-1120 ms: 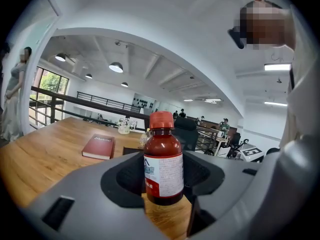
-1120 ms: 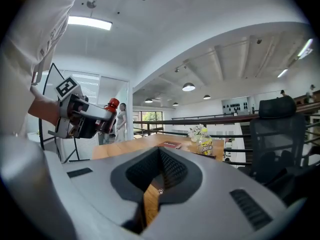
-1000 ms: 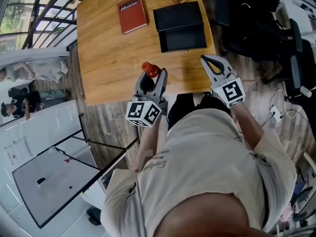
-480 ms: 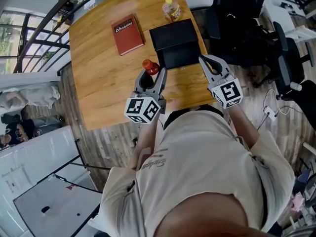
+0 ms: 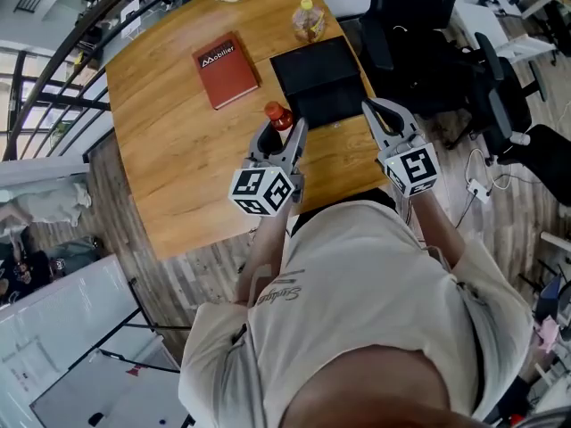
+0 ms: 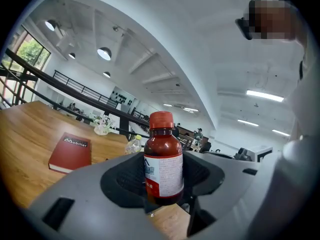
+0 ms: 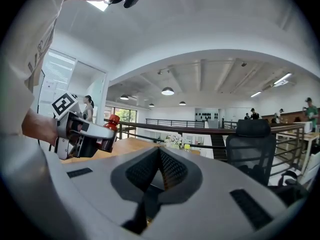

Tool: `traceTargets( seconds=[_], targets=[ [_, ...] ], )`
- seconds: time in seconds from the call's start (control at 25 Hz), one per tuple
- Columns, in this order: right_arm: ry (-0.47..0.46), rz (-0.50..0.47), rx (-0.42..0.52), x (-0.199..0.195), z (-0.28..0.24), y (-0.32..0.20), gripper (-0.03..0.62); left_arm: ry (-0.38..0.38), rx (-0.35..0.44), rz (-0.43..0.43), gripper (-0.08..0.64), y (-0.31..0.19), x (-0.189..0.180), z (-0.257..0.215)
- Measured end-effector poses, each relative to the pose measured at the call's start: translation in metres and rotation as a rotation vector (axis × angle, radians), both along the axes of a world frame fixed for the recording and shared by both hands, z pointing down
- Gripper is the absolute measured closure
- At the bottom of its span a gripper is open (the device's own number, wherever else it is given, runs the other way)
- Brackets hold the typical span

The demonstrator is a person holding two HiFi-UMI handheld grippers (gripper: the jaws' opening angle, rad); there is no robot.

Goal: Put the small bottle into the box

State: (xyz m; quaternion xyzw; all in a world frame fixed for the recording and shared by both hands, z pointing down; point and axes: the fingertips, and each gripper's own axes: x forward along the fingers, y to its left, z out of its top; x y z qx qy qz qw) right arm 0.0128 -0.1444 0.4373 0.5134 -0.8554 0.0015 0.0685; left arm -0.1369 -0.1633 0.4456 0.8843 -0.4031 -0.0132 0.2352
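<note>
The left gripper (image 5: 284, 134) grasps the bottle (image 6: 163, 159) upright in its fingers, above the tabletop (image 5: 178, 150) and just short of the box (image 5: 321, 74). The right gripper (image 5: 378, 108) has its fingers pressed together, empty. The hold looks low on the bottle, so it may tip, or its base may catch the box's near wall.

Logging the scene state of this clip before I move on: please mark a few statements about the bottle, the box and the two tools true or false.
1. The left tool is shut on the small bottle. True.
2. The small bottle stands inside the black box. False: it is held in the left tool, outside the box, near its corner.
3. The right tool holds a second bottle. False: its jaws are together with nothing between them.
4. A red book lies on the table, to the left of the box in the head view. True.
5. The small bottle has a red cap. True.
</note>
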Motion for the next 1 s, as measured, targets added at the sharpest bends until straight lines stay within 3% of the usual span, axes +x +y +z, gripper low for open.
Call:
traceTargets(
  seconds=[0.24, 0.52, 0.72, 1.0],
  targets=[
    [-0.026, 0.023, -0.029, -0.021, 0.003, 0.005, 0.598, -0.009, -0.017, 0.069, 0.333, -0.003, -0.009, 0.011],
    [-0.028, 0.047, -0.051, -0.003, 0.007, 0.007, 0.598, -0.012, -0.040, 0.099, 0.333, -0.011, 0.006, 0.014],
    [-0.038, 0.009, -0.042, 0.004, 0.008, -0.001, 0.598, 0.012, -0.118, 0.106, 0.333, -0.021, 0.023, 0.013],
    [-0.070, -0.040, -0.032, 0.010, 0.020, -0.018, 0.598, -0.020, -0.246, 0.112, 0.333, -0.044, 0.050, 0.046]
  ],
)
